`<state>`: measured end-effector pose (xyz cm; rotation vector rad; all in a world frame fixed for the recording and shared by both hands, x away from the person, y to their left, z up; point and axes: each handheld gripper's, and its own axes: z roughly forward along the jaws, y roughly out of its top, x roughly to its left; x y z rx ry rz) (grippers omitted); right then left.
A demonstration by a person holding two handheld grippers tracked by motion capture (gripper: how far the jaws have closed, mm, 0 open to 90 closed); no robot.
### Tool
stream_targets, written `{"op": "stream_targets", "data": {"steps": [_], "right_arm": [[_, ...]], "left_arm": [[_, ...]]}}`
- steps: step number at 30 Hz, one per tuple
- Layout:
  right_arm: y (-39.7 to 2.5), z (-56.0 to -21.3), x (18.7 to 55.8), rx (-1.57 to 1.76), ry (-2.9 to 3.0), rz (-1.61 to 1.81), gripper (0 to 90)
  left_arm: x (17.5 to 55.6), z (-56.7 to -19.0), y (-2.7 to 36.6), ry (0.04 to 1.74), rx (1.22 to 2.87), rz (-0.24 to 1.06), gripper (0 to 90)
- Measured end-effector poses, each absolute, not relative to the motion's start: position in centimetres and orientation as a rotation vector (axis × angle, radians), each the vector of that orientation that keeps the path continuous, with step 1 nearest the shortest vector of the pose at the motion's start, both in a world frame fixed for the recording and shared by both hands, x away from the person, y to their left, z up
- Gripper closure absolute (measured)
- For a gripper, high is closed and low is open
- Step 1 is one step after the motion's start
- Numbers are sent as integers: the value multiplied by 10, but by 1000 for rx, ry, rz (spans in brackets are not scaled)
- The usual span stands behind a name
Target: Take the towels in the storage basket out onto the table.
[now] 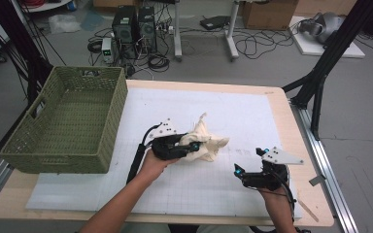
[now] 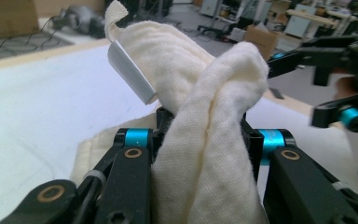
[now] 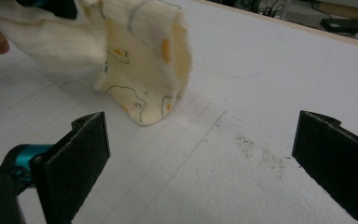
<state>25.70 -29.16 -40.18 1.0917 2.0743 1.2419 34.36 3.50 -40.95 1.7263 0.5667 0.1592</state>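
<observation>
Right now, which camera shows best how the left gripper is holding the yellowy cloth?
The left gripper view: the cloth bunches up close between its black jaws. The high view shows the left gripper on it, small. The right gripper view shows its printed end hanging.

- The left gripper (image 1: pixel 193 147) is pointing right, its jaws clamping on a cloth (image 1: pixel 208 142), its cable trailing back beside the wrist.
- The left forearm is reaching up diagonally from the bottom edge, the hand (image 1: pixel 154 162) wrapping the gripper's body.
- The right gripper (image 1: pixel 238 171) is pointing left, jaws gaping wide, holding nothing.
- The right hand (image 1: pixel 274 195) is gripping it near the table's right edge.
</observation>
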Motion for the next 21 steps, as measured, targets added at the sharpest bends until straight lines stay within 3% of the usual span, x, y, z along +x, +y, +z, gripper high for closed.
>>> {"op": "stream_targets", "data": {"steps": [4,7,8,9,11,21], "right_arm": [[-292,-403,258,1096,2075,1235,30],[-292,-405,259,1095,2083,1228,30],[-292,-405,259,1095,2083,1228,30],[-291,-405,258,1097,2087,1222,30],[-291,-406,259,1088,2087,1215,30],[-287,-408,261,1086,2101,1219,30]], "left_arm": [[350,-425,38,628,1783,193,637],[357,-434,44,742,1827,247,469],[358,-435,46,775,1827,269,469],[361,-437,53,850,1824,331,334],[361,-436,62,884,1804,369,270],[336,-417,111,811,1749,403,208]]}}
